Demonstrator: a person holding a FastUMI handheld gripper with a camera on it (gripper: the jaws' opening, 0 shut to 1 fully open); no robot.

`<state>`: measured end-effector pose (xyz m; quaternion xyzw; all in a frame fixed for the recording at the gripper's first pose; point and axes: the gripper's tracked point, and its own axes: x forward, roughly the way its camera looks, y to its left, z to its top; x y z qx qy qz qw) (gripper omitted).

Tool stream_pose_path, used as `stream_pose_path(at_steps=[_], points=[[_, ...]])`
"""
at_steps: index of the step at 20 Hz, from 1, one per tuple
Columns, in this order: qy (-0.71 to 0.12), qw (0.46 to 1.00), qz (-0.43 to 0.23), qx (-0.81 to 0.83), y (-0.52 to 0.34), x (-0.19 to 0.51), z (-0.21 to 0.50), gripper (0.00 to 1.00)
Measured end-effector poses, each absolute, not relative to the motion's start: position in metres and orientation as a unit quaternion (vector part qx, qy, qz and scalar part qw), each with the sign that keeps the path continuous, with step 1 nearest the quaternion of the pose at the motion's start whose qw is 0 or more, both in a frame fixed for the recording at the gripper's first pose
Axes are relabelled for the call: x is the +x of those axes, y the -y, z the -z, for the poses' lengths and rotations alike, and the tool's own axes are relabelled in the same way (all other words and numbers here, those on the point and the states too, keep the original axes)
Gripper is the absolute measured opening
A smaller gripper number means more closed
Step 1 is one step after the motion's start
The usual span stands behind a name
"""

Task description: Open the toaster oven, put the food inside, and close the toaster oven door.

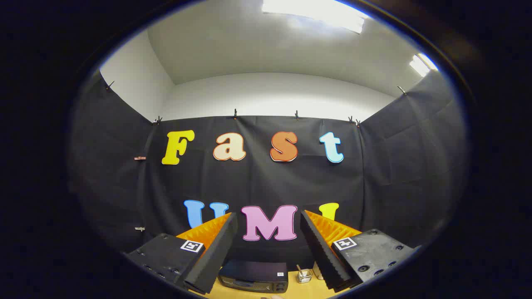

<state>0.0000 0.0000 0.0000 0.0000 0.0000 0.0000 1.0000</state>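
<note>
The gripper (268,220) is being held high and tipped upward, so it is looking mostly at the booth's black cloth wall (257,178), with the white wall and ceiling above it where two ceiling lights (316,12) are glowing. Starting at the left, one finger (214,253) is rising from its black mount; across a wide gap the other finger (322,249) is mirroring it, so the fingers are standing spread apart and gripping nothing. Low in the gap between them, well beyond the fingertips, the toaster oven (254,276) is sitting on the yellow table (307,288), seen from above and in front; its door is looking closed, though the oven is small and dim here. Just to the right of the oven, a small clear jar (304,275) with a stick in it is standing on the table, close beside the right-hand finger.
</note>
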Motion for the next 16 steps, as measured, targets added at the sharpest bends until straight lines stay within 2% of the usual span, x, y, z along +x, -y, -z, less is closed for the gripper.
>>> stream_pose_path(at_steps=[16], points=[[-0.030, 0.999, -0.014, -0.006, -0.011, 0.021, 0.028, 0.97]])
